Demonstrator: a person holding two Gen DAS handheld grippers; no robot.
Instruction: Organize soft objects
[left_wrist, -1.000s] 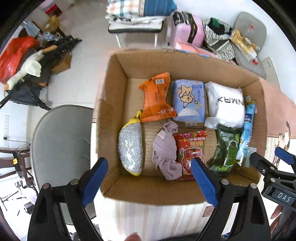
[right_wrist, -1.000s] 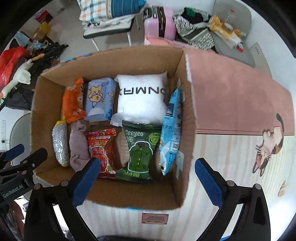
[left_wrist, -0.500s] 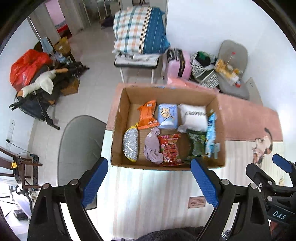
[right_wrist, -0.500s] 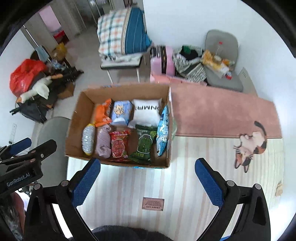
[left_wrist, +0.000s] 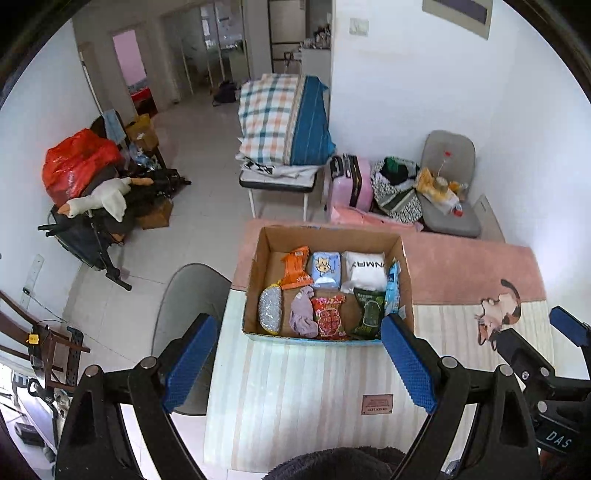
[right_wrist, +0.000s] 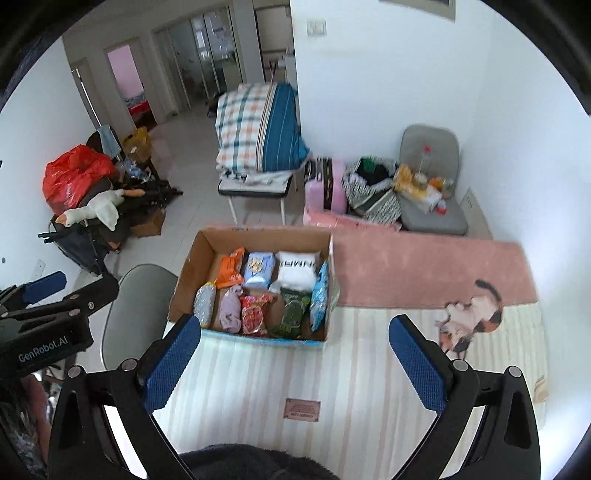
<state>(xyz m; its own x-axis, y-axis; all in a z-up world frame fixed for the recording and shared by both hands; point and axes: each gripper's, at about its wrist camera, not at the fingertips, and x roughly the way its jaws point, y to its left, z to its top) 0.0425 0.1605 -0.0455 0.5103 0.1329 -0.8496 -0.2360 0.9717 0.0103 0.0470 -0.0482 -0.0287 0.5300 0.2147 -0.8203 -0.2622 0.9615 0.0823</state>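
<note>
A cardboard box (left_wrist: 258, 280) sits on a striped mat (left_wrist: 295, 387), its far end over the pink rug (left_wrist: 461, 266). All places below are given relative to this box.

Inside it, along the far wall, lie an orange snack packet (left_wrist: 295, 266), a light blue tissue pack (left_wrist: 325, 269) and a white pillow pack (left_wrist: 365, 271) with dark lettering. Along the near wall lie a silver scouring pad (left_wrist: 269, 312), a mauve sock bundle (left_wrist: 303, 313), a red snack bag (left_wrist: 328, 317) and a green snack bag (left_wrist: 367, 310). A blue packet (left_wrist: 392, 286) stands on edge against the box's right wall.

The left claw (left_wrist: 295, 365) is held high above and on the near side of the box, its blue pads spread wide apart with nothing between them. The right claw (right_wrist: 295, 365) is likewise on the near side, wide open and holding nothing; its tip also shows at the right edge of the left wrist view, well apart from the box.

Left of the box stands a grey chair (left_wrist: 184, 295). Beyond the box, a folded plaid quilt (left_wrist: 280, 118) rests on a stool, with a pink suitcase (left_wrist: 351, 181) to its right. Far left of the box is a red bag (left_wrist: 74, 166) and a plush goose (left_wrist: 99, 199).
</note>
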